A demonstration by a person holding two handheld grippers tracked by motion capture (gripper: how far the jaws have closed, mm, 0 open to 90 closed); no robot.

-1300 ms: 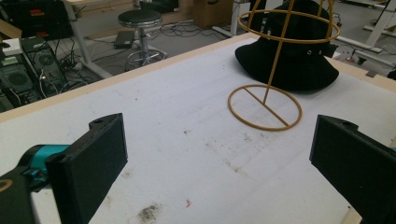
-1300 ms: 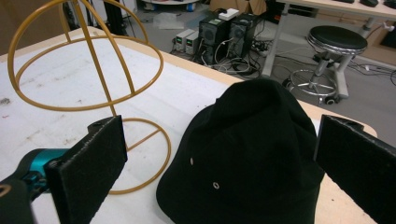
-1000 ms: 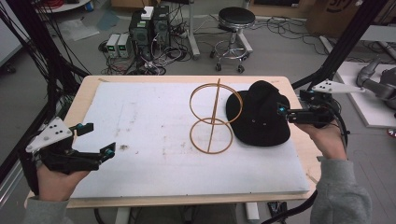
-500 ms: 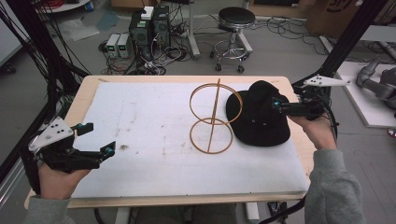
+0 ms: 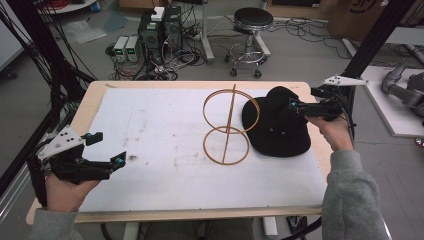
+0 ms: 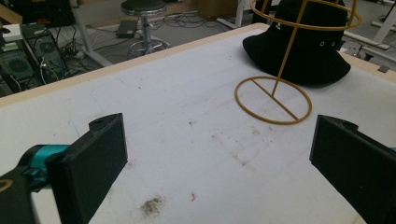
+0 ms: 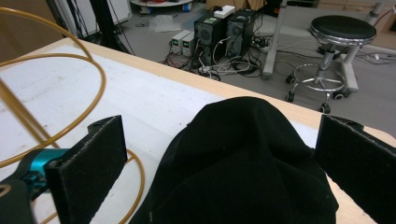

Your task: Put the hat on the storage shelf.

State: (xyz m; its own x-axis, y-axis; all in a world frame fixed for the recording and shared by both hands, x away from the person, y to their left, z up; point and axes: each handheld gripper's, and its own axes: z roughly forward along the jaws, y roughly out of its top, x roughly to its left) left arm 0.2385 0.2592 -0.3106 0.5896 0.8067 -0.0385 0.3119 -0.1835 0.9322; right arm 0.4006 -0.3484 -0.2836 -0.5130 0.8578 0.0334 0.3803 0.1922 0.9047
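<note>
A black bucket hat [image 5: 275, 127] lies on the right part of the white mat. Just left of it stands a gold wire hat stand [image 5: 227, 130], two rings on a slanted rod, its top ring overlapping the hat's edge. My right gripper [image 5: 302, 100] hovers open at the hat's far right side; in the right gripper view its jaws straddle the hat [image 7: 238, 158] without touching it, with the stand's ring [image 7: 103, 81] to the left. My left gripper [image 5: 107, 148] is open and holds nothing, low over the mat at the near left. Its own view looks across at the stand [image 6: 274, 99] and hat [image 6: 303, 51].
The white mat [image 5: 160, 120] covers most of the wooden table [image 5: 90, 97] and carries small dirt marks. Black frame posts rise at both sides. Beyond the far edge, on the floor, stand a stool [image 5: 252, 20], computer boxes [image 5: 160, 30] and cables.
My right gripper has drifted toward the far side of the hat, its hand following. The left gripper has barely shifted. Hat and stand have not moved.
</note>
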